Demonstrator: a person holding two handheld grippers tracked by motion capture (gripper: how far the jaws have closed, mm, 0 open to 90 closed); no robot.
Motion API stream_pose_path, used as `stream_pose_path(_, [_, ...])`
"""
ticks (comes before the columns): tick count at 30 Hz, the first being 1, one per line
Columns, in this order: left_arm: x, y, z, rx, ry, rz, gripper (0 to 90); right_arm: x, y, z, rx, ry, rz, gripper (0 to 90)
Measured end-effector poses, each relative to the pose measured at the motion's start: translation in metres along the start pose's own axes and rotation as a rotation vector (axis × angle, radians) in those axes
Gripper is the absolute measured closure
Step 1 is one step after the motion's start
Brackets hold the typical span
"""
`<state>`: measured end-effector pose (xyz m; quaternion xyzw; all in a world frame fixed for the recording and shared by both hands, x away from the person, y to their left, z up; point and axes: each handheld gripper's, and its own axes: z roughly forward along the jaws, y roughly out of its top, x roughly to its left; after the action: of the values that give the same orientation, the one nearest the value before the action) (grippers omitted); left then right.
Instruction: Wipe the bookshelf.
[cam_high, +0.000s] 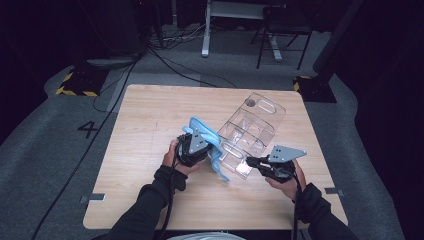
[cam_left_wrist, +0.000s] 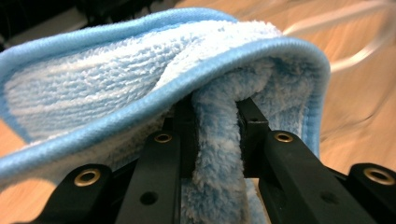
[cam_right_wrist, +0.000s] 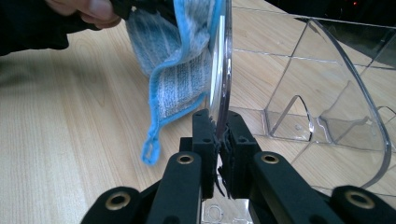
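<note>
The step in hand looks like wiping: the right gripper is clamped on the end wall of the clear plastic compartment organiser tray, tilting it up off the light wooden table, while the left gripper pinches a fluffy blue microfibre cloth just beside that wall. Next, the cloth probably needs pressing against the plastic and sweeping along it while the right grip holds the tray steady.

Both forearms in dark sleeves come in from below, bent toward each other. The left hand holds the left black two-jaw gripper with jaws clamped. The right hand holds the right black gripper level, jaws pinched together.
</note>
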<state>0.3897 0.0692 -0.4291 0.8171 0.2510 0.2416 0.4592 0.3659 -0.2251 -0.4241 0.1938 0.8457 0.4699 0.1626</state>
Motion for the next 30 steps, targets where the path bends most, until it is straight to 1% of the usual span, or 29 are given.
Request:
stream_pose_path(2, [-0.007,0.004,0.002,-0.019,-0.018,0.008,75.1,0.000,0.000,0.000,-0.001,0.000,0.002,85.3])
stream_pose_path(4, [-0.015,0.006,0.006,-0.029,-0.046,0.020,74.9,-0.001,0.000,0.001,-0.001,0.003,0.007,85.2])
stream_pose_path(5, [-0.019,0.007,0.007,-0.031,-0.048,0.033,74.9,-0.001,0.000,0.001,0.000,-0.001,0.006,85.1])
stream_pose_path(7, [-0.027,0.009,0.010,-0.041,-0.084,0.051,74.9,-0.001,-0.001,0.001,0.003,-0.003,0.009,85.0])
stream_pose_path(8, [-0.033,0.010,0.011,-0.046,-0.103,0.067,74.9,-0.001,-0.001,0.002,0.003,-0.002,0.010,85.0])
stream_pose_path(10, [-0.047,0.013,0.015,-0.041,-0.138,0.115,74.8,0.000,0.000,0.002,0.007,-0.004,0.008,85.0])
stream_pose_path(12, [-0.061,0.015,0.023,-0.030,-0.165,0.146,74.6,0.000,-0.001,0.002,0.006,-0.003,0.008,85.0])
stream_pose_path(13, [-0.067,0.014,0.026,-0.023,-0.165,0.155,74.4,0.000,-0.001,0.002,0.007,-0.005,0.007,85.1])
stream_pose_path(14, [-0.069,0.013,0.028,-0.029,-0.158,0.158,73.7,0.000,-0.001,0.002,0.011,-0.010,0.006,85.2])
stream_pose_path(15, [-0.067,0.012,0.030,-0.039,-0.170,0.138,73.8,-0.001,-0.002,0.002,0.014,-0.015,0.008,85.4])
stream_pose_path(17, [-0.064,0.008,0.032,-0.053,-0.207,0.073,74.1,-0.003,-0.003,0.001,0.012,-0.012,0.017,85.6])
stream_pose_path(18, [-0.064,0.006,0.033,-0.049,-0.208,0.079,74.2,-0.003,-0.003,0.001,0.015,-0.012,0.017,85.5])
stream_pose_path(21, [-0.068,0.001,0.037,-0.006,-0.207,0.113,74.2,-0.001,-0.003,0.002,0.027,-0.021,0.007,85.5])
stream_pose_path(22, [-0.069,-0.002,0.041,0.008,-0.211,0.119,74.2,-0.001,-0.003,0.002,0.028,-0.020,0.007,85.5])
stream_pose_path(25, [-0.072,-0.009,0.049,0.036,-0.226,0.117,74.2,-0.002,-0.003,0.002,0.027,-0.019,0.010,85.5])
stream_pose_path(27, [-0.074,-0.012,0.052,0.064,-0.226,0.147,74.2,-0.002,-0.003,0.002,0.028,-0.020,0.010,85.6])
stream_pose_path(28, [-0.074,-0.013,0.054,0.071,-0.227,0.155,74.3,-0.002,-0.003,0.002,0.028,-0.020,0.010,85.6])
stream_pose_path(30, [-0.074,-0.015,0.057,0.098,-0.241,0.155,74.2,-0.002,-0.003,0.002,0.028,-0.019,0.010,85.6])
